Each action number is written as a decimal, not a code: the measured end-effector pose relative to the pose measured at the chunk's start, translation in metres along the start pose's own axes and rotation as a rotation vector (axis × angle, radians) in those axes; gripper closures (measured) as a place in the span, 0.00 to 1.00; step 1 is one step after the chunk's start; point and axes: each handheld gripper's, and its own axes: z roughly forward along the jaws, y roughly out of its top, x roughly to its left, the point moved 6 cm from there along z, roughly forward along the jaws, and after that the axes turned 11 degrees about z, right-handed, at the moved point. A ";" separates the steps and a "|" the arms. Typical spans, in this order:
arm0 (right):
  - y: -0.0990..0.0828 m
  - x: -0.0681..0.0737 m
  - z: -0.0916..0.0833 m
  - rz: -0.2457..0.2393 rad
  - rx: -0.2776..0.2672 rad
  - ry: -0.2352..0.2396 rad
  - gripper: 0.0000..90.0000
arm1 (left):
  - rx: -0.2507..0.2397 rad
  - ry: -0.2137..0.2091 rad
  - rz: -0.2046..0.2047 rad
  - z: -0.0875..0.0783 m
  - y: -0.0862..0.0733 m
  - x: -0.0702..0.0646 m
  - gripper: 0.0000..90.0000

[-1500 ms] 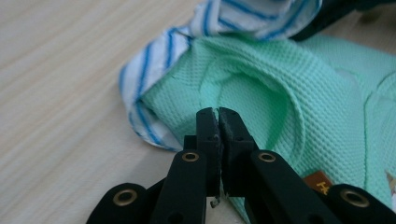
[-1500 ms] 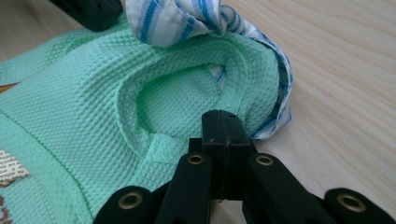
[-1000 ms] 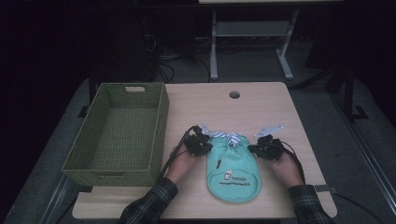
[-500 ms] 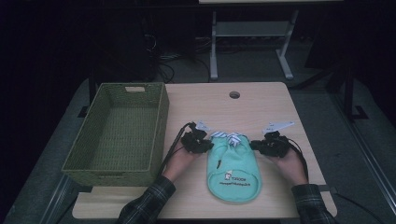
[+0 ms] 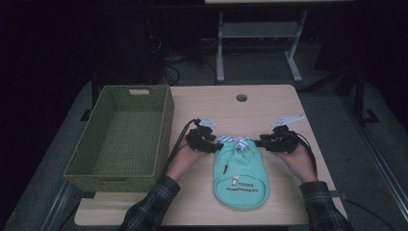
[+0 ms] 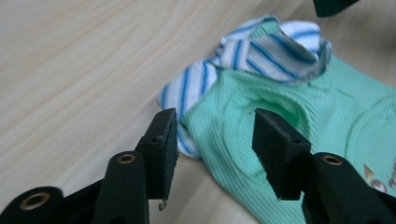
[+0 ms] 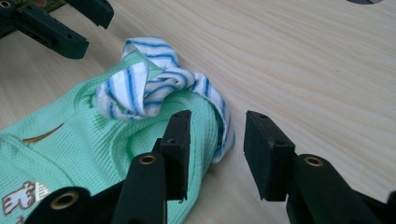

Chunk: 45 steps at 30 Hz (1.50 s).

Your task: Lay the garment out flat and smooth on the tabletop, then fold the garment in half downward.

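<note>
Mint green garment (image 5: 240, 173) lying flat on table (image 5: 279, 106), left gripper (image 5: 211, 145) at its ten o'clock and right gripper (image 5: 263, 142) at its two o'clock, both just opening, released, striped lining (image 6: 261, 51) bunching between them, woven basket (image 5: 120, 134) sitting at nine o'clock.

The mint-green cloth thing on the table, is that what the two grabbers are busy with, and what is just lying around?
Part of the job:
- mint-green knitted garment with blue-and-white striped trim, lying flat
- left gripper, jaws just opened, off the cloth
- right gripper, jaws just opened, off the cloth

Just lying about, it seems:
- green woven rectangular basket, nothing in it
- light wooden table
</note>
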 end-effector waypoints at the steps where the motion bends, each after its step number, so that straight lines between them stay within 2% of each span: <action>1: 0.001 -0.001 0.001 0.003 0.003 -0.003 0.67 | -0.008 0.004 -0.004 0.001 0.001 0.002 0.53; 6: 0.007 -0.004 0.012 0.009 0.011 0.006 0.64 | -0.024 0.008 -0.040 0.008 0.003 0.011 0.48; 11: 0.005 -0.008 0.025 0.035 0.021 0.013 0.64 | -0.028 0.007 -0.061 0.019 -0.001 0.019 0.48; 19: 0.001 -0.015 0.040 0.066 0.032 0.030 0.67 | 0.010 0.006 -0.084 0.037 -0.011 0.027 0.49; 21: 0.000 -0.017 0.043 0.049 0.032 0.033 0.69 | 0.023 0.005 -0.087 0.040 -0.014 0.028 0.50; 24: -0.002 -0.017 0.045 0.040 0.037 0.038 0.74 | 0.024 0.016 -0.076 0.041 -0.014 0.028 0.54; 28: -0.003 -0.014 0.047 0.019 0.049 0.037 0.79 | 0.035 0.036 -0.035 0.042 -0.013 0.027 0.58; 32: -0.005 -0.012 0.048 0.011 0.062 0.039 0.85 | 0.045 0.045 -0.013 0.043 -0.012 0.024 0.62; 33: -0.005 -0.012 0.048 -0.001 0.061 0.039 0.86 | 0.045 0.043 -0.009 0.043 -0.012 0.023 0.64; 39: -0.007 -0.010 0.049 0.002 0.063 0.037 0.91 | 0.047 0.025 0.007 0.043 -0.011 0.020 0.78; 45: -0.007 -0.010 0.049 -0.004 0.058 0.030 0.95 | 0.055 0.000 0.004 0.043 -0.010 0.018 0.93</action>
